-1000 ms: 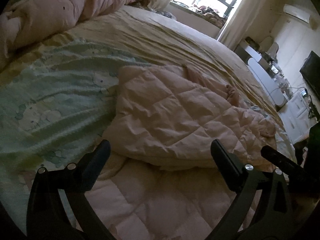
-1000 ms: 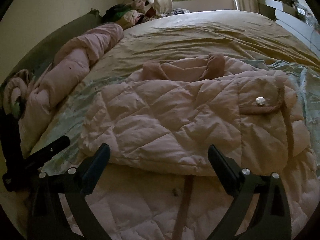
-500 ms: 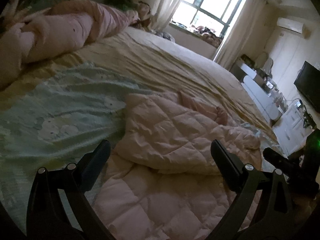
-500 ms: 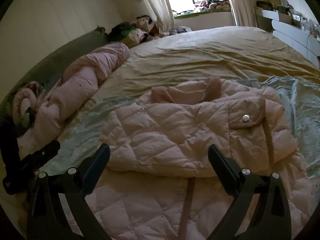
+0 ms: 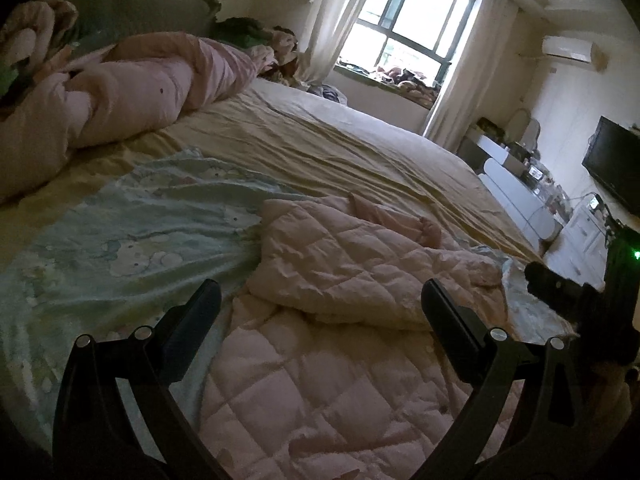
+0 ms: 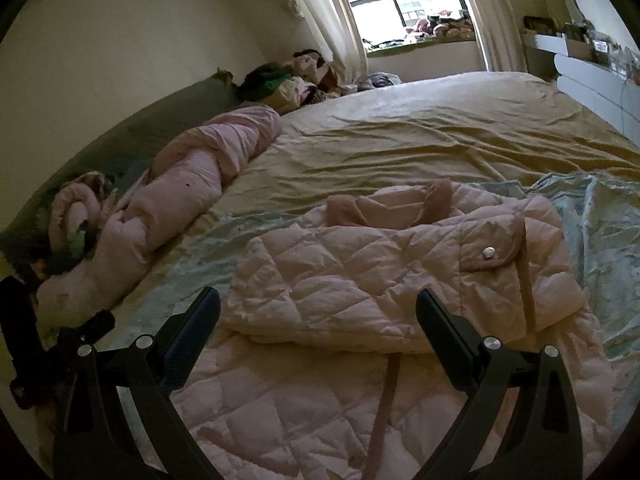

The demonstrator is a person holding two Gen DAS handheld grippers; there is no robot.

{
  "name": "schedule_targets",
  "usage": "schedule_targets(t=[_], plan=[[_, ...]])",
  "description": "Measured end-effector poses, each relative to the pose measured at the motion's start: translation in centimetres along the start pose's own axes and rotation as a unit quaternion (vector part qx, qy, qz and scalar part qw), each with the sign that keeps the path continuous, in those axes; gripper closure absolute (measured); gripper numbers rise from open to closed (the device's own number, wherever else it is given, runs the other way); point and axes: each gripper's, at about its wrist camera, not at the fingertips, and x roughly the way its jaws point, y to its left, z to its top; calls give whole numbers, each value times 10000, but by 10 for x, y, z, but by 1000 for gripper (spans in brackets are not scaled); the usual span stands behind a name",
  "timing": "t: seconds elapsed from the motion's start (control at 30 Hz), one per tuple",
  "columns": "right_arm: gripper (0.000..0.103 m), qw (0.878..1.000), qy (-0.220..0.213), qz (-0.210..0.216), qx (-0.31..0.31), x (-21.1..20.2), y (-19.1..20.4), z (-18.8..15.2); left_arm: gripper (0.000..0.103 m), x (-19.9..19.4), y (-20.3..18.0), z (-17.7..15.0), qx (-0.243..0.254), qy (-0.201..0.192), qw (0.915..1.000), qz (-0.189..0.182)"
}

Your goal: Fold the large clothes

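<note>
A pink quilted jacket (image 6: 384, 280) lay on the bed (image 6: 420, 136), its upper part folded over the lower, resting partly on a pale green printed blanket (image 5: 132, 240) spread across the yellow sheet. A rolled pink duvet (image 6: 188, 184) ran along the headboard side, well apart from the jacket, with a heap of clothes (image 6: 288, 80) beyond it near the window. The sheet past the jacket's collar lay bare up to the far edge. The left claw (image 5: 320, 308) and the right claw (image 6: 318, 312) both stood with fingers wide apart, holding nothing, above the jacket's near portion. The jacket's near hem was cut off below both views; the dim light blurred its seams.
</note>
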Motion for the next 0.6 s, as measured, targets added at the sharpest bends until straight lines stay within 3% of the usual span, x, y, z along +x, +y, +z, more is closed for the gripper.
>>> schedule_targets(t=[0.6], plan=[[5, 9980, -490, 277, -294, -78, -1, 2, 9, -64, -34, -19, 178, -135, 9997, 54]])
